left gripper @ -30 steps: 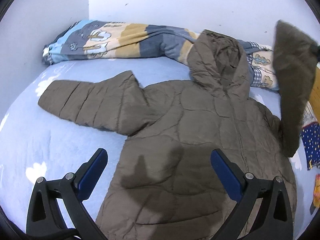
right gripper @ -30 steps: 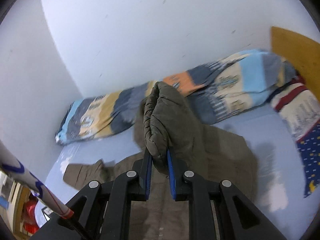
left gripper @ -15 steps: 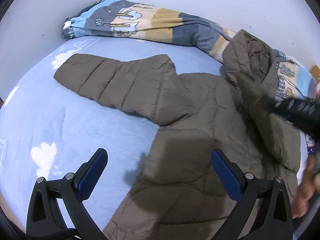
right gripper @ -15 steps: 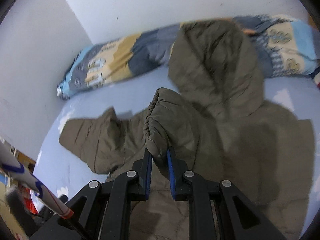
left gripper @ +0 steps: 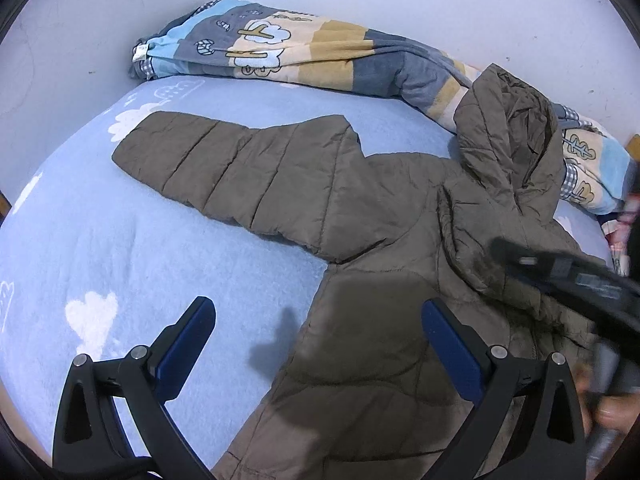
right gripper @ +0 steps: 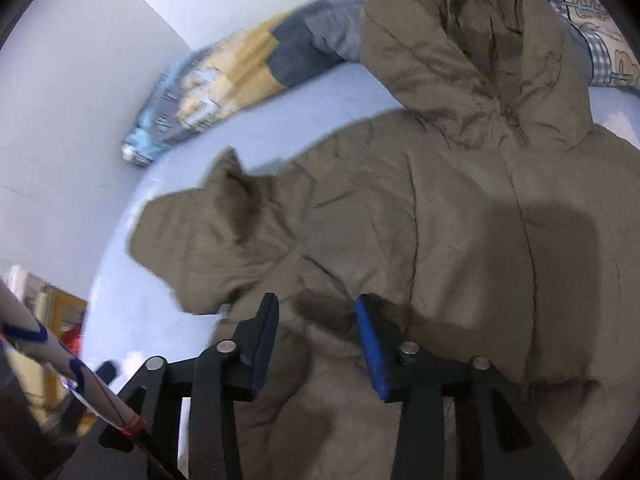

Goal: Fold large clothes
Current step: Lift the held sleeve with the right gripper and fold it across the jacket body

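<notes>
Both hand-held grippers (left gripper: 318, 344) (right gripper: 316, 340) spread, the right just opening, above quilted puffy jacket (left gripper: 360, 216).

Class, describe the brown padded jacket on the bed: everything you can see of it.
The jacket is olive-brown, quilted and puffy, with a slightly shiny shell. It lies front up on the light blue sheet, zip closed. Its hood rests against the rolled patterned quilt. One sleeve lies stretched out flat; the other is folded across the chest, where the right gripper, jaws just opened, has let it go.
</notes>
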Tool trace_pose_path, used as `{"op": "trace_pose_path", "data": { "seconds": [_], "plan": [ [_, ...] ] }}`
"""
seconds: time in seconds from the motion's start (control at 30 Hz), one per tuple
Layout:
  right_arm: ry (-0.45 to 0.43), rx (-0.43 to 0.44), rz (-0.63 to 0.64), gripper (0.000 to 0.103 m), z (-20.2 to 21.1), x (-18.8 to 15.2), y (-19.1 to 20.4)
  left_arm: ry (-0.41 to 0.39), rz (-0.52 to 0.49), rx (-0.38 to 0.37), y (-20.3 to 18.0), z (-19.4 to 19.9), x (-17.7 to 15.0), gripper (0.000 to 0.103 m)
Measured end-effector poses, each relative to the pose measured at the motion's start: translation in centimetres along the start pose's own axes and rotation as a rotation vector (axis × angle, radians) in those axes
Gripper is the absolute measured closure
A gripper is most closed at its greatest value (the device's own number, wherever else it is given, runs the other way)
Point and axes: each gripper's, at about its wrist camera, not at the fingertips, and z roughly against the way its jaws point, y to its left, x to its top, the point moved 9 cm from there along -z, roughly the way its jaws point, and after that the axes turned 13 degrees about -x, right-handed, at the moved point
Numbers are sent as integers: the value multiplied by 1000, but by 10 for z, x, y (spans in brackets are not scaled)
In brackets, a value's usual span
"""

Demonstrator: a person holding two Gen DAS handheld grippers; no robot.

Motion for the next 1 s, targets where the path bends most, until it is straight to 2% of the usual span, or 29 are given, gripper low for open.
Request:
{"op": "trace_pose_path", "data": {
  "seconds": [0.07,0.13,0.23,0.33,0.43,0.5,0.57,0.83,0.93,1.0],
  "plan": [
    [-48,27,-5,52,27,4,-11,-8,-6,-6,-4,-1,1,0],
    [-95,-16,-37,51,47,10,-38,-14,-22,-21,-11,-3,2,0],
    [-166,-226,-89,51,71,14,-108,-32,-71,-20,-28,-6,6,0],
    [-142,-419,-147,51,78,1,-185,-34,-116,-40,-51,-13,8,0],
    [-121,-504,-203,51,78,-16,-239,-35,-154,-54,-71,-27,14,0],
    [-90,-526,-219,51,69,-28,-259,-31,-174,-64,-83,-40,17,0],
    [-67,-507,-215,51,55,-36,-266,-16,-181,-75,-92,-56,19,0],
    [-41,-518,-168,50,30,-41,-268,157,-148,-36,-84,-140,2,0],
    [-32,-515,-154,50,36,-43,-270,166,-141,-52,-82,-140,2,0],
    [-57,-486,-174,50,51,-41,-264,140,-143,-65,-81,-126,6,0]
  ]
}}
